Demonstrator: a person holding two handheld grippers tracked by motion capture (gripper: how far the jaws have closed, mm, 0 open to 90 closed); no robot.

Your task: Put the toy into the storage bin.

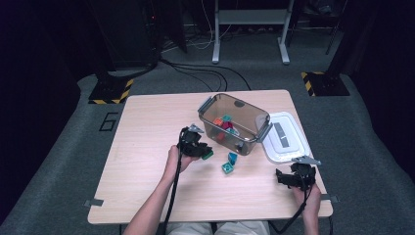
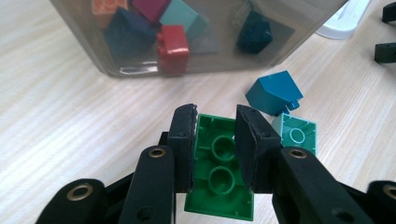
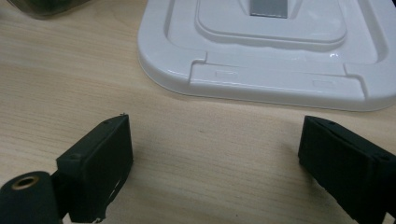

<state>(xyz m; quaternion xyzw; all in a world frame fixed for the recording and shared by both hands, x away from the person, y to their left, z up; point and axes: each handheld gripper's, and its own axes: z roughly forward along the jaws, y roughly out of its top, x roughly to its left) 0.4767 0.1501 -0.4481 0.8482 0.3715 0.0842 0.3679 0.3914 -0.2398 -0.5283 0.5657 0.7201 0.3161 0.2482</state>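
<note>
Left gripper [image 2: 215,140] pinching a green brick [image 2: 219,172] just above the table [image 1: 147,147], short of the clear bin [image 1: 235,122]; probably mid-carry, next a lift over the rim and release; two teal bricks [image 1: 229,164] waiting on the wood; right gripper [image 3: 215,154] spread, idle near the white lid [image 3: 280,56].

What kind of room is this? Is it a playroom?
More likely a lab or workshop set up for recording. A wooden table stands on grey carpet, with cables across the floor and yellow-black striped stand bases behind it. The left gripper holds a green brick.
</note>
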